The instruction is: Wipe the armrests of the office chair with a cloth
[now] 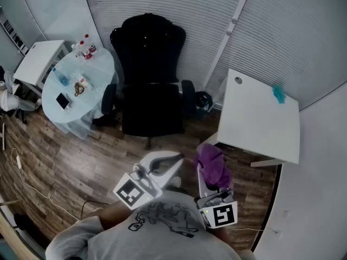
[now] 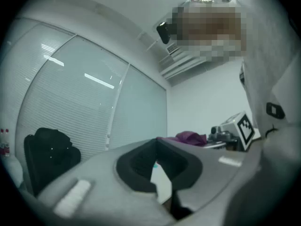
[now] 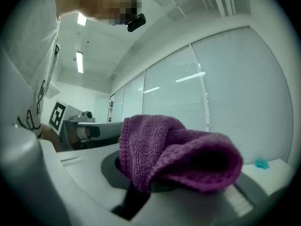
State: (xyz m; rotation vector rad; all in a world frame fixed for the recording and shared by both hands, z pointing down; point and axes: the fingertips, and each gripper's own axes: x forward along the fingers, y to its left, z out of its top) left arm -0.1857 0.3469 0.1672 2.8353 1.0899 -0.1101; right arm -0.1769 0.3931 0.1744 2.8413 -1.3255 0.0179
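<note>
The black office chair (image 1: pixel 152 91) stands in front of me against the blinds, with its left armrest (image 1: pixel 108 97) and right armrest (image 1: pixel 188 93) both bare. Both grippers are held close to my body, well short of the chair. My right gripper (image 1: pixel 209 172) is shut on a purple cloth (image 1: pixel 212 164), which bunches over its jaws (image 3: pixel 174 149). My left gripper (image 1: pixel 172 158) holds nothing, its jaws meeting at the tips (image 2: pixel 156 140). The left gripper view shows the chair (image 2: pixel 49 157) at the far left and the cloth (image 2: pixel 190 137) to the right.
A round table (image 1: pixel 103 69) with a pale blue cover carries bottles and a phone, left of the chair. A white desk (image 1: pixel 260 118) with a small teal object (image 1: pixel 278 94) stands at the right. Cables (image 1: pixel 32 186) lie on the wooden floor at the left.
</note>
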